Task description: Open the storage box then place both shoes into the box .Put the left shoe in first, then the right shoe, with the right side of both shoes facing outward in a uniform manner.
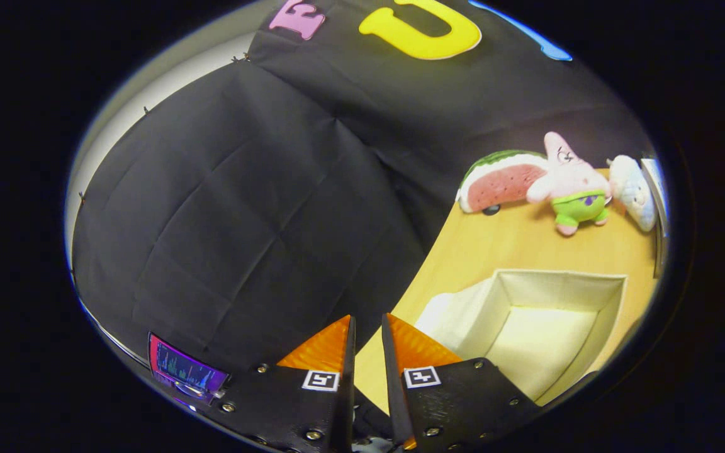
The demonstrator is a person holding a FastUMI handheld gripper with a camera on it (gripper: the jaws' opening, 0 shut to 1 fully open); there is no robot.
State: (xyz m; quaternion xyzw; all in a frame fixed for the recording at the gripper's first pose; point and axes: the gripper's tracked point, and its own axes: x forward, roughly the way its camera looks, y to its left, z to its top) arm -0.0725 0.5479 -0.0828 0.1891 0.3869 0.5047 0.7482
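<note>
A cream fabric storage box stands open on the wooden table, to the right of my fingers and a little beyond them; its inside looks bare. My gripper is tilted and points toward the black cloth wall at the table's edge. Its two fingers stand close together with a narrow gap and nothing between them.
Three soft toys lie at the table's far side beyond the box: a watermelon slice, a pink star figure and a pale blue plush. A small lit screen sits on the gripper's body, left of the fingers.
</note>
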